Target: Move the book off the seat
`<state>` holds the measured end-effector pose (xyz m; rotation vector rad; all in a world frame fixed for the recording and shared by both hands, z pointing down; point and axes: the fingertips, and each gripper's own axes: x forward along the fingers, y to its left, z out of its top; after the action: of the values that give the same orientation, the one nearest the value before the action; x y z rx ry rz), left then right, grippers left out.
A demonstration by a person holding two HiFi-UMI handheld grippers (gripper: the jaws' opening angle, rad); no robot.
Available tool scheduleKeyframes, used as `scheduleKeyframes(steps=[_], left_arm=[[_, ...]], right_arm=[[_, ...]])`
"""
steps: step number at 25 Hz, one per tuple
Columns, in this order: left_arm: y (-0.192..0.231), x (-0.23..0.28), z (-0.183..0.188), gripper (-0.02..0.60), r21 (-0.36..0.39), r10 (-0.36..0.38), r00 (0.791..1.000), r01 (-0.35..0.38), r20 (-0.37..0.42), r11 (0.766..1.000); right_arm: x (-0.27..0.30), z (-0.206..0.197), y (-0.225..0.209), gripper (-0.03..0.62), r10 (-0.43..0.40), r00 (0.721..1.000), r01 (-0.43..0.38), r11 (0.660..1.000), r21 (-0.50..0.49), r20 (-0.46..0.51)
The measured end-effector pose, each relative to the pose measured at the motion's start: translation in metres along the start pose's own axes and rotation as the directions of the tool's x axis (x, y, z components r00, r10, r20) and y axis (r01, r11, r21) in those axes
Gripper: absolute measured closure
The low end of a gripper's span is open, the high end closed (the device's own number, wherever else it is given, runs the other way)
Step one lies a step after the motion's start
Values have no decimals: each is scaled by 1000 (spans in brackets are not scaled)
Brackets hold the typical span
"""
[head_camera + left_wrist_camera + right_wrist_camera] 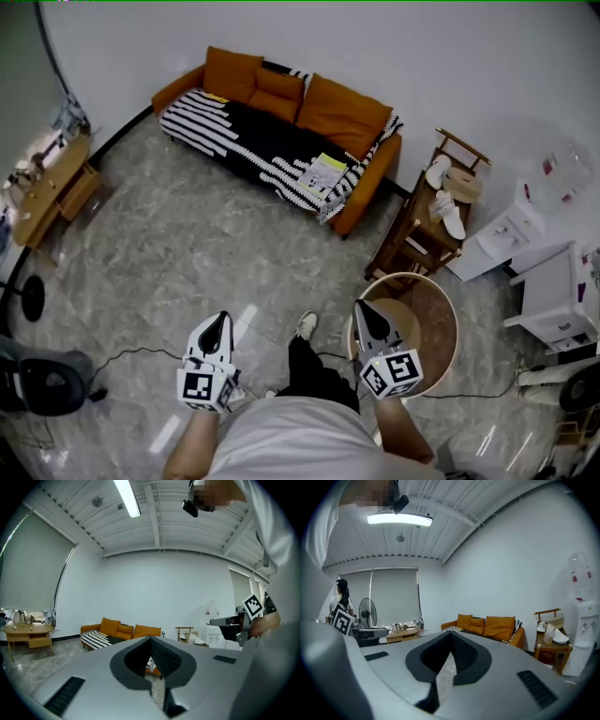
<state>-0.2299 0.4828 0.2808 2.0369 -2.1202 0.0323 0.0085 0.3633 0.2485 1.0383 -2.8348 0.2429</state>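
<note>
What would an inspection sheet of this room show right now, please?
Surface: orange sofa, seat under a striped blanket.
Job's things: book lies on the blanket near the seat's right end in the head view, untouched.
Clutter: slippers on the wooden rack; round table beside the right gripper.
Grippers: left gripper and right gripper both shut, empty, well short of the sofa.
Cables: thin cable on the marble floor beside the left gripper.
Surroundings: wooden desk, water dispenser.
</note>
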Motion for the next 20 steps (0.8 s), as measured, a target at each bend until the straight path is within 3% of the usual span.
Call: scheduleKeyframes(steps=[6, 10, 13, 20], left_arm=[[16, 111, 4, 565, 40, -18, 998, 20, -61, 999], [-8, 212, 38, 565, 100, -95, 993, 101, -69, 990], [-24, 273, 63, 565, 99, -120, 992, 124, -43, 987], [-44, 340, 66, 565, 74, -151, 987, 155, -52, 985]], right_arm=[[94, 10, -81, 572, -9, 1000, 7, 998, 63, 30], [143, 27, -146, 572, -1, 1000, -1, 997, 78, 20], [171, 33, -190, 572, -1, 1000, 1, 998, 60, -2], [200, 42, -225, 572, 12, 1000, -12, 998, 64, -6]])
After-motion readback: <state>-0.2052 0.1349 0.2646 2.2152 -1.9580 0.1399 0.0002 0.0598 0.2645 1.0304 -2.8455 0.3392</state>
